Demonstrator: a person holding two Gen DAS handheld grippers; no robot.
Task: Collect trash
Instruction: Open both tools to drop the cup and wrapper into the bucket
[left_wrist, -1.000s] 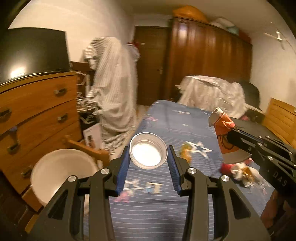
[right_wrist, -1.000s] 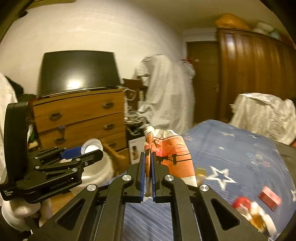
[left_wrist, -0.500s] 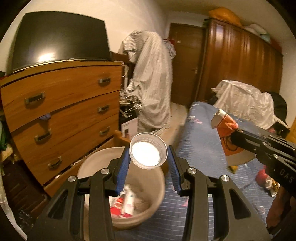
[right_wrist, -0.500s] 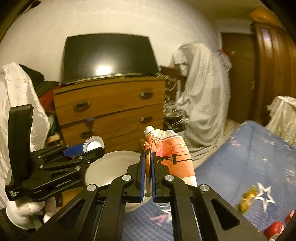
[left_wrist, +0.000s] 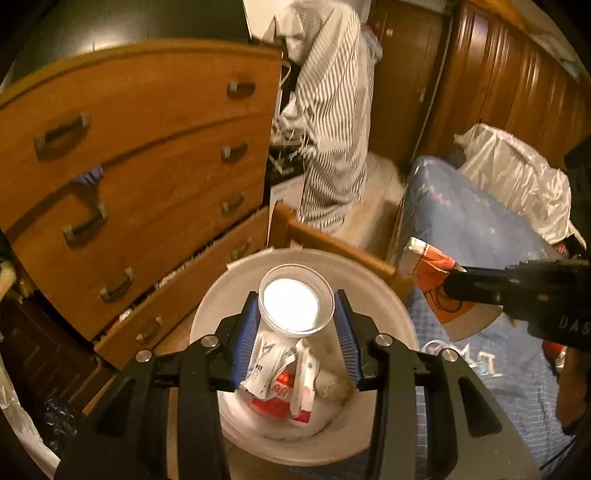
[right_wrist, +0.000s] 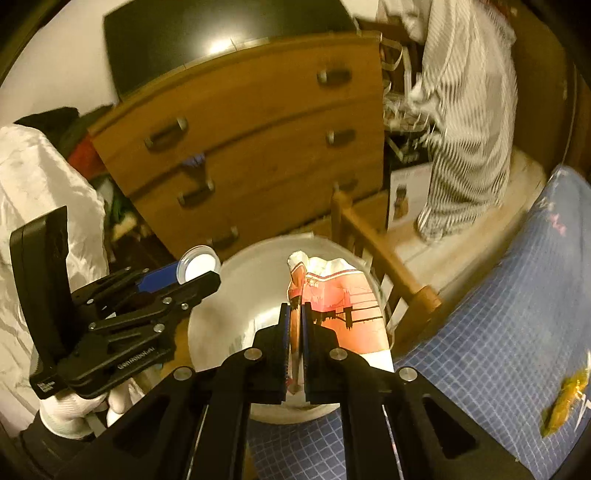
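My left gripper (left_wrist: 295, 314) is shut on a clear plastic cup (left_wrist: 295, 304) and holds it over a white bin (left_wrist: 384, 295) that has wrappers and cartons (left_wrist: 280, 380) inside. My right gripper (right_wrist: 294, 317) is shut on an orange and white paper bag (right_wrist: 340, 295) and holds it above the same bin (right_wrist: 255, 273). In the right wrist view the left gripper (right_wrist: 192, 273) with the cup (right_wrist: 197, 264) is at the bin's left rim. In the left wrist view the right gripper (left_wrist: 458, 280) and the bag (left_wrist: 432, 273) are at the bin's right side.
A wooden chest of drawers (left_wrist: 147, 177) stands just left of the bin. A wooden bed frame (right_wrist: 384, 266) and a blue star-patterned bedspread (right_wrist: 517, 325) are on the right. A yellow wrapper (right_wrist: 565, 398) lies on the bed. Striped cloth (left_wrist: 332, 110) hangs behind.
Both grippers swung left and tilted down, away from the bed toward the bin. The cup and the paper bag now hang over the bin's opening, with their grips unchanged.
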